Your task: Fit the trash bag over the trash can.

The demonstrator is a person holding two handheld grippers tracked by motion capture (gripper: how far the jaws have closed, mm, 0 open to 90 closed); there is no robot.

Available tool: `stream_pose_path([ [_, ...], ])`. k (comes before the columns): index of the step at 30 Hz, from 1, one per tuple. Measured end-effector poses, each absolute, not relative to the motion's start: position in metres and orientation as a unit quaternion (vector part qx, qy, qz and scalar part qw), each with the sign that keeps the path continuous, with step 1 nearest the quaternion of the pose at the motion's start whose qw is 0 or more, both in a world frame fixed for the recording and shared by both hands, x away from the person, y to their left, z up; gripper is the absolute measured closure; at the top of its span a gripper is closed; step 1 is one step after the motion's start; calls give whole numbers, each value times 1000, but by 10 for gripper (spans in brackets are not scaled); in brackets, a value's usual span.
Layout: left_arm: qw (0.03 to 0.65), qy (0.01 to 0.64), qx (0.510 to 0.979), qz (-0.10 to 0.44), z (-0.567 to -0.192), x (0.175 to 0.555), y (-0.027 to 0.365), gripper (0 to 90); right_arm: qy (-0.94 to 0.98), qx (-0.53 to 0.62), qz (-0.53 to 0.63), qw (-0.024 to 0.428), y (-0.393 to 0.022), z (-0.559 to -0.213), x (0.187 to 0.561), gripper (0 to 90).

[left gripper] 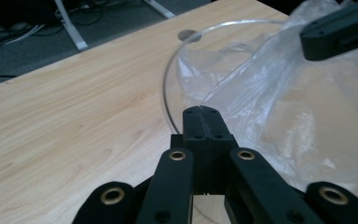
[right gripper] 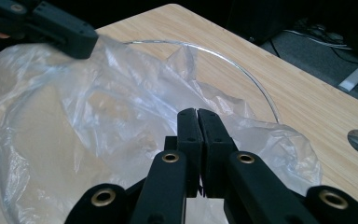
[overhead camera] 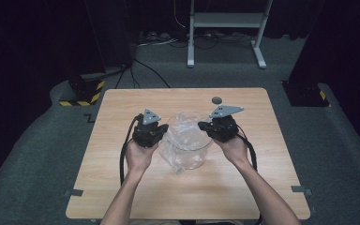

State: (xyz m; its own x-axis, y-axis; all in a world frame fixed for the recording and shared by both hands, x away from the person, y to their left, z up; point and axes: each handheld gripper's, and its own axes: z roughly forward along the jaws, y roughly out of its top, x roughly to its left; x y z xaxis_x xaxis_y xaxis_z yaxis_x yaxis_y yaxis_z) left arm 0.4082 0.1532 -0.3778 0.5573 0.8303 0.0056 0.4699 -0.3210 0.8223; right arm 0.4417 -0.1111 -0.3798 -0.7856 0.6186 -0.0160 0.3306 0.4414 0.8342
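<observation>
Worktop (overhead camera: 122, 187): light wood, with a small round grey hole (overhead camera: 216, 99) near its far edge.
Bowl (overhead camera: 201, 154): clear, round, standing near the middle of the worktop between the two hands; its thin rim shows in both gripper views.
Plastic bag (overhead camera: 187, 133): clear and crumpled, sitting in the bowl and spilling over its rim on the near left side.
Left gripper (left gripper: 200, 112): at the bowl's left side; fingers pressed together, pinching a thin fold of the plastic bag at their tips, just inside the rim.
Right gripper (right gripper: 198, 116): at the bowl's right side; fingers pressed together over the bag film at the rim; whether film is caught between them I cannot tell.
Hands: one on each gripper, forearms coming in from the near edge.
</observation>
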Motion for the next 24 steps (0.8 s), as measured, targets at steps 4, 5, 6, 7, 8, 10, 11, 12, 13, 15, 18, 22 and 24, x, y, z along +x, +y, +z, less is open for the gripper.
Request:
stream_pose_path([
  [4,416,418,775,229,-380,414,155,900,832,288,446,162,-112,-380,444,879],
  [5,417,419,773,228,-380,415,156,900,832,289,445,163,-112,-380,445,879],
  [6,422,421,770,227,-381,417,157,900,831,291,446,162,-112,-380,446,879],
  [7,425,422,768,226,-382,418,158,900,830,291,447,162,-113,-381,447,879],
  [8,428,424,766,224,-382,419,159,900,830,292,447,161,-113,-381,447,877],
  [10,432,425,764,222,-383,421,160,900,830,293,447,161,-113,-381,448,864],
  [11,433,425,763,222,-383,421,160,900,829,294,447,161,-113,-381,447,844],
  [12,433,425,763,221,-383,421,160,900,829,294,447,161,-114,-381,447,827],
  [13,433,424,764,222,-383,420,160,900,829,294,448,160,-115,-381,447,807],
  [15,431,423,765,223,-383,420,160,900,829,292,450,157,-117,-381,445,760],
  [18,431,423,765,222,-383,420,161,900,832,286,446,165,-120,-381,438,653],
  [22,431,422,765,223,-383,420,160,899,830,278,444,190,-127,-380,428,560],
  [24,432,423,765,223,-383,420,161,900,830,276,440,203,-130,-379,425,561],
])
